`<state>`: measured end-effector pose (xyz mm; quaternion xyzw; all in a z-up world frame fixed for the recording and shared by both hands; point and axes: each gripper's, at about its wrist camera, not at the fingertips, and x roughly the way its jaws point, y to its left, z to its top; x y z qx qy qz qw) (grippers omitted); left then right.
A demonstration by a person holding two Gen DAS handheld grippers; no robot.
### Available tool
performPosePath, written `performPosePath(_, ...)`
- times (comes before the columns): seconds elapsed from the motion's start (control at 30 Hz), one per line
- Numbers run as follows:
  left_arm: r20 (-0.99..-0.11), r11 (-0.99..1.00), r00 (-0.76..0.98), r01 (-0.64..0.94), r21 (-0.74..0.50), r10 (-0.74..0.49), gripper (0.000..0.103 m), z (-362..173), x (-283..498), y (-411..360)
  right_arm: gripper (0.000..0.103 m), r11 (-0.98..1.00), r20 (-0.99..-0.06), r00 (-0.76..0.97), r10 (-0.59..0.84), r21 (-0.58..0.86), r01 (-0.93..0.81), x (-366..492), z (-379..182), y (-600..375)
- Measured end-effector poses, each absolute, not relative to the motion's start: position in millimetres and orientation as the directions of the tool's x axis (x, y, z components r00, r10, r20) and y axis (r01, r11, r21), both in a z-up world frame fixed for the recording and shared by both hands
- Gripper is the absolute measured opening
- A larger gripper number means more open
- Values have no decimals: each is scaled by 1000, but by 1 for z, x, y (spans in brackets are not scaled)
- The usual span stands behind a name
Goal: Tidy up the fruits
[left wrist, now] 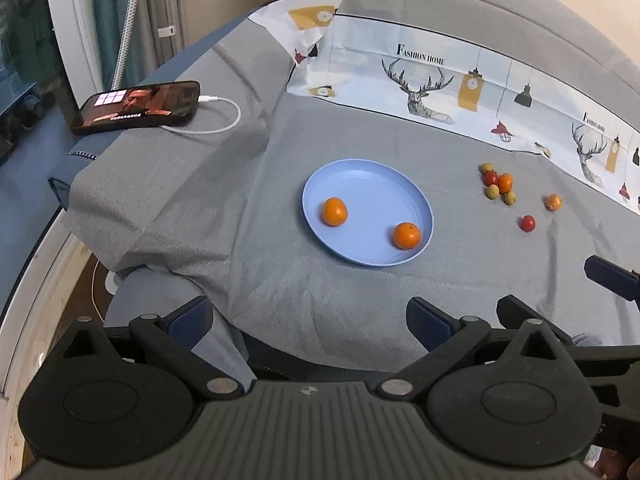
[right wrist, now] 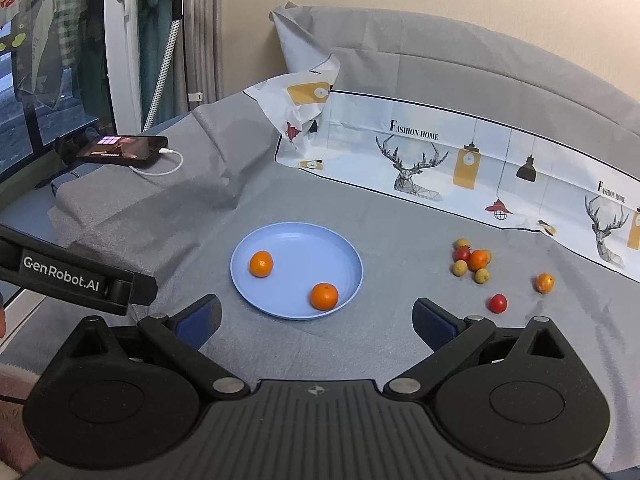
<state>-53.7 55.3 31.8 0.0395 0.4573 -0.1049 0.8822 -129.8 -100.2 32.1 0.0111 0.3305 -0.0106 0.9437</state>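
While both claws hang back at the near edge with nothing in them, the fruit sits waiting out on the grey cloth. Far left, a phone (right wrist: 116, 149) lies lit up with a white cable (right wrist: 166, 168) looping off its right end. Moving right, the left claw (left wrist: 312, 326) is spread wide, fingers apart and empty, hovering over the near cloth. Ahead of it sits the blue plate (right wrist: 296, 236), and there are two oranges on it: one orange (right wrist: 261, 264) on the left side, another (right wrist: 324, 296) near the right rim. The right claw (right wrist: 316, 320) is open too, gripping nothing, its fingers flanking the plate's near edge in the view. Further right, off the plate, a tight cluster of small fruit (right wrist: 472, 261) — red, orange, yellowish — lies bunched together. Nearer, a lone red tomato (right wrist: 497, 303) sits apart, and a small orange fruit (right wrist: 545, 283) sits just beyond it to the right. A printed sheet (right wrist: 440, 160) stands along the far side.
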Motion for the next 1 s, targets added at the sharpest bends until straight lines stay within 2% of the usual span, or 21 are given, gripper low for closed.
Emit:
performPosePath(0.37,-788,972,613,214,98,-56,103,44,-69,51,102,999,-609,793,-15,19,33,-132,35,-103)
performPosePath(0.57,-823,973,566,212,89,-48,103,38,-62,51,102,998,-611,792,-13,36,44,-132,32,-106)
performPosePath(1.0,-815,969,577,227,99,-51,103,43,-55,37,102,996,-619,785,10,74,46,-128,27,-113)
